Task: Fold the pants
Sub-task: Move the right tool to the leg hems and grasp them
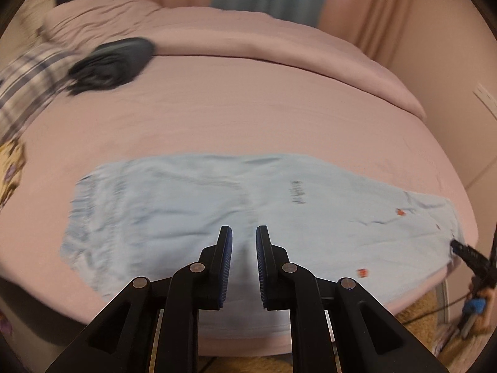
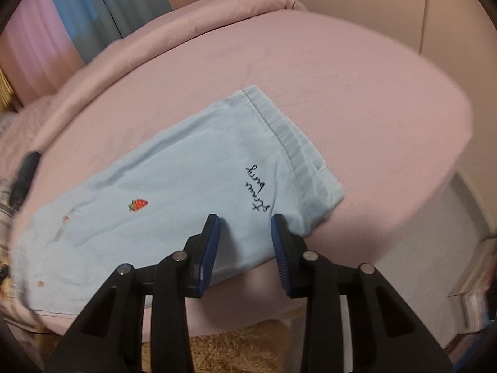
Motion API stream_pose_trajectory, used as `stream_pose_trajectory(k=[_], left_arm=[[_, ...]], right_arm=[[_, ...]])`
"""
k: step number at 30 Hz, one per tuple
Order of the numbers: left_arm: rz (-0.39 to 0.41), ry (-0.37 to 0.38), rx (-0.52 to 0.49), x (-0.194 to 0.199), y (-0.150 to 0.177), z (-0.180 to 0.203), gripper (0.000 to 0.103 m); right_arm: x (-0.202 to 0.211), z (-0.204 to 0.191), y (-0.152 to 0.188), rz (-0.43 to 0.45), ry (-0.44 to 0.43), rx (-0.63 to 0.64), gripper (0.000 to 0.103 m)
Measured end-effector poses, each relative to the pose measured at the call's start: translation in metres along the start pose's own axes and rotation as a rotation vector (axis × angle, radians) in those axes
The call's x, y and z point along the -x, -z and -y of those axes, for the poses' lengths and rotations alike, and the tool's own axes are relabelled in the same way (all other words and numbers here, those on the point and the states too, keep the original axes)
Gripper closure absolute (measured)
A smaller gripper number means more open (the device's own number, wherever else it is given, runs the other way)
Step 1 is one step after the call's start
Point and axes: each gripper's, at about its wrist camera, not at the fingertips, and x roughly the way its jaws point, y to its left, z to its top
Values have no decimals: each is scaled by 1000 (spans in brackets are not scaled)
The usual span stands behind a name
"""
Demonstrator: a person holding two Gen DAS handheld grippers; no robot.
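Light blue pants (image 1: 186, 205) lie flat along the near edge of a pink bed, gathered waistband to the left and leg hem to the right. My left gripper (image 1: 243, 233) hovers over their middle, its jaws almost together and nothing between them. In the right wrist view the pants (image 2: 186, 171) show a stitched cuff (image 2: 295, 146), black script and a small strawberry (image 2: 138, 204). My right gripper (image 2: 245, 220) hangs open just above the cloth near the cuff, holding nothing. Its black fingers (image 1: 466, 251) also show at the hem in the left wrist view.
The pink bed sheet (image 1: 248, 108) has a rolled duvet (image 1: 279, 43) along its far side. A dark garment (image 1: 115, 62) and plaid cloth (image 1: 28, 84) lie at the far left. A tan shaggy rug (image 2: 236, 348) covers the floor below the bed edge. Curtains hang behind.
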Motion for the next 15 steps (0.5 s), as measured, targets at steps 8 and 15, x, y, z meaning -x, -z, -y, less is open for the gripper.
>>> stream_pose_trajectory(k=[8, 15], left_arm=[[-33, 137, -129, -14, -1, 59, 62], [-115, 204, -144, -38, 16, 87, 60]], right_arm=[[35, 16, -1, 83, 71, -63, 34], [14, 40, 2, 52, 23, -177, 28]])
